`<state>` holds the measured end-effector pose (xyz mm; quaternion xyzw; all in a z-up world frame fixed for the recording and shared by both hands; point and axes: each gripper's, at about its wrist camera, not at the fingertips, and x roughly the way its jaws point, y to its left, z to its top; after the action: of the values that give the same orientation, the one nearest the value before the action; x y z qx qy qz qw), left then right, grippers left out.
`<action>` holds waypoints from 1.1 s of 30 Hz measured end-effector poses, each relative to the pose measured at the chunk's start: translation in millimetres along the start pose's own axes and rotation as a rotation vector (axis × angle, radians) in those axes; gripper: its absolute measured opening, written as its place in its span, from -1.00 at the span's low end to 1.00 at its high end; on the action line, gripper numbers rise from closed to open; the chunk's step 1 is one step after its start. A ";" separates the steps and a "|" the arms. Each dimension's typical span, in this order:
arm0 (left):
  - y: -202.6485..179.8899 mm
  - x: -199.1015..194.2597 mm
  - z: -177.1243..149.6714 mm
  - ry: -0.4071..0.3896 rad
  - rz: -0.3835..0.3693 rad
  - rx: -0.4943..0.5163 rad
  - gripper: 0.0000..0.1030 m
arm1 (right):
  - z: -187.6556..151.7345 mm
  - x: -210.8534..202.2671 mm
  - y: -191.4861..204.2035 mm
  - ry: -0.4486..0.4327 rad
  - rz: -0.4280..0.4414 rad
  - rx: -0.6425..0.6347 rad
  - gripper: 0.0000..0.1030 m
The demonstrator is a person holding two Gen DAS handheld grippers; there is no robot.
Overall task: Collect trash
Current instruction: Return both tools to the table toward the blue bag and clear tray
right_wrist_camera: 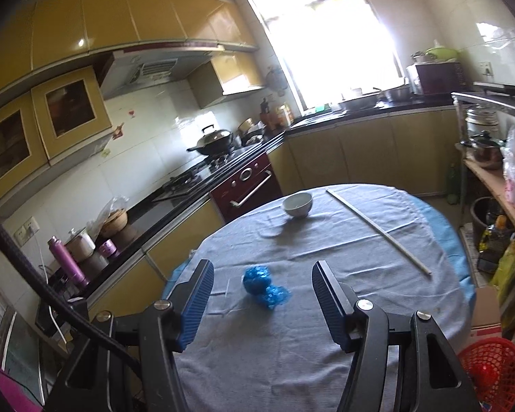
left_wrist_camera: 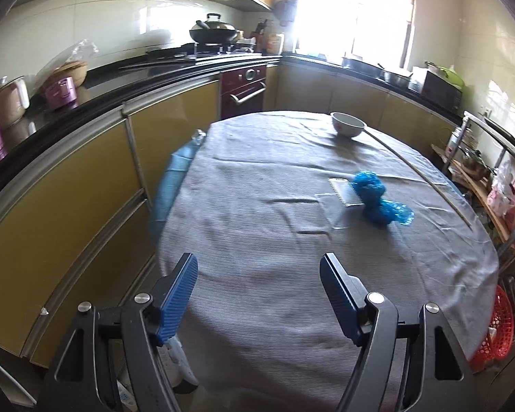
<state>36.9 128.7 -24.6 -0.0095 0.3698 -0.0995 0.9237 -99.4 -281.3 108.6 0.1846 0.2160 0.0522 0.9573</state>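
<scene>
Your left claw and right claw both stand open and empty. The crumpled blue plastic wad lies mid-bench on the grey cloth, probably light, soft and springy; pinch its bulkiest lump.

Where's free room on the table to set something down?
Bare cloth nearest both grippers, before the blue wad. Also between bowl and wad, left of the stick. Crowded only around the wad, where a clear wrapper lies beside it.
</scene>
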 end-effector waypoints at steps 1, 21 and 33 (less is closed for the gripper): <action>3.0 1.5 0.7 0.003 0.006 -0.006 0.44 | -1.8 5.1 1.3 0.011 0.009 -0.003 0.23; 10.3 38.9 -1.1 0.097 0.035 0.011 0.44 | -24.6 81.9 -8.2 0.160 0.037 0.051 0.23; 3.1 63.4 4.0 0.154 0.064 0.060 0.44 | -41.0 133.4 -17.3 0.239 0.067 0.097 0.23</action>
<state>85.0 119.4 -65.3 0.0378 0.4369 -0.0813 0.8951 3.5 -259.8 15.1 0.2304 0.3246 0.0953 0.9124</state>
